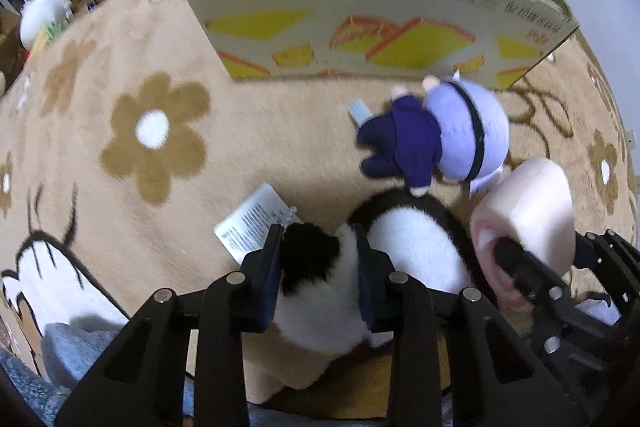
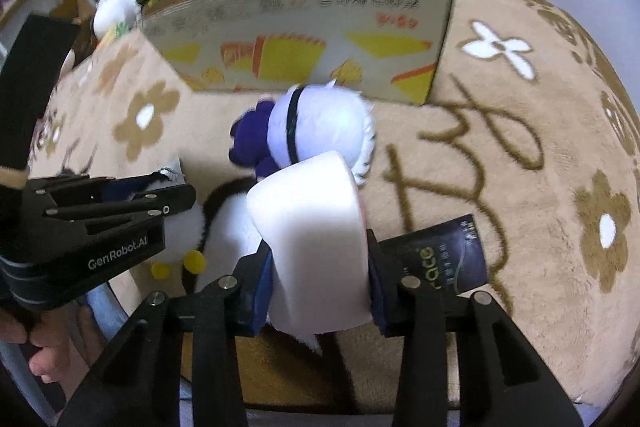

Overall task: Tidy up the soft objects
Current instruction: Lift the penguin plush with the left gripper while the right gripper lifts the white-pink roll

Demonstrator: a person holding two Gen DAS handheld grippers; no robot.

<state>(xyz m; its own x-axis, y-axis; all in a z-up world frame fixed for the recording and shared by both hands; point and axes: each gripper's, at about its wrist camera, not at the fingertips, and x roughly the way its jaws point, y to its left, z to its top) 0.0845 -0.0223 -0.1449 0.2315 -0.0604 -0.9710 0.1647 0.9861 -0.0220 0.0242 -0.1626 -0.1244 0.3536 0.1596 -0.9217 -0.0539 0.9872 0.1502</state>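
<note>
The left tongs are clenched on a black-and-white plush toy, and the right tongs grasp a pale foam block just to its right. Just ahead of both lies a doll in purple clothes with a pale head. Beyond it stands an open cardboard box on the flowered beige rug.

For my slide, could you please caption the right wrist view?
Right tool grips pale foam block before cardboard box.
</note>
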